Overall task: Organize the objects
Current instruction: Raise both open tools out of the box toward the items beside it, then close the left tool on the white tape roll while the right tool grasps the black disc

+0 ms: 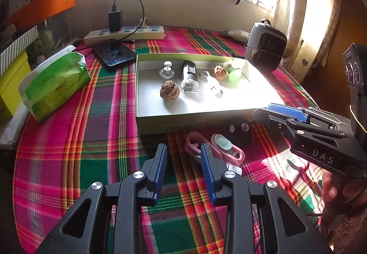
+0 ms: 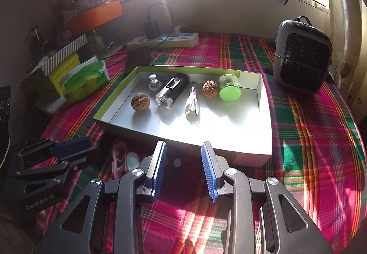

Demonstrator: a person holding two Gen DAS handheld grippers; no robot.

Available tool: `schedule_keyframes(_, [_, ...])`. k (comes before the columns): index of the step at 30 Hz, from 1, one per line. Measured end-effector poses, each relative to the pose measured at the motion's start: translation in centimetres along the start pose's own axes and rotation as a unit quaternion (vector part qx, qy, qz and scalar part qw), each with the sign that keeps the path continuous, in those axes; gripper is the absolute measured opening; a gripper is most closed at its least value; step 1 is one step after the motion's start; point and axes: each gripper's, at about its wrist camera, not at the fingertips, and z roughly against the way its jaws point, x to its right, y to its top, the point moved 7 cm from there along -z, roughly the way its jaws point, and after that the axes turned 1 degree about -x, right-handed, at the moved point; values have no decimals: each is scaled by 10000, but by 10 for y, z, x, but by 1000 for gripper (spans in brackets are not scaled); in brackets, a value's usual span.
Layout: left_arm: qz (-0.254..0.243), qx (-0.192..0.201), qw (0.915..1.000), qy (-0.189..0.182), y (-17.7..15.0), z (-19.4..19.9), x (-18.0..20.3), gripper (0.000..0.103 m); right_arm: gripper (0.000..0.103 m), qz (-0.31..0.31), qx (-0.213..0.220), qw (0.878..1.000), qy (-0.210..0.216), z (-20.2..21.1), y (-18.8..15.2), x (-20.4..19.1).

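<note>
A plaid cloth point(image 1: 68, 139) covers the table, and on it lies a shallow open box point(image 1: 183, 121) with a green rim. Behind the box's right corner stands a small grey heater point(image 2: 302, 59); to its left lies a green tissue pack point(image 1: 55, 84). Inside the box sit a black-and-clear bottle point(image 1: 189, 77) on its side, two walnuts point(image 1: 169, 90), a green-based suction cup point(image 1: 234, 70), a white plug point(image 1: 214, 84) and a small silver knob point(image 1: 167, 70). On the cloth just in front of the box lie pink scissors point(image 1: 195, 143), a pink clip point(image 1: 229, 146) and a dark round disc point(image 1: 238, 130). The left tongs point(image 1: 183, 155) hang released over the scissors. The right tongs point(image 2: 183, 157) are released too, empty, above the box's near edge.
</note>
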Motion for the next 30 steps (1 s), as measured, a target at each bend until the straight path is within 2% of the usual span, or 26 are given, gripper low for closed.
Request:
schedule_keyframes(19, [-426,-185,9979,-449,-21,-3,40,35,34,-120,-58,9999,-71,7,-24,2])
schedule_keyframes(30, [-519,-284,9974,-420,-24,-15,48,35,34,-231,-148,9996,-47,1,-29,8])
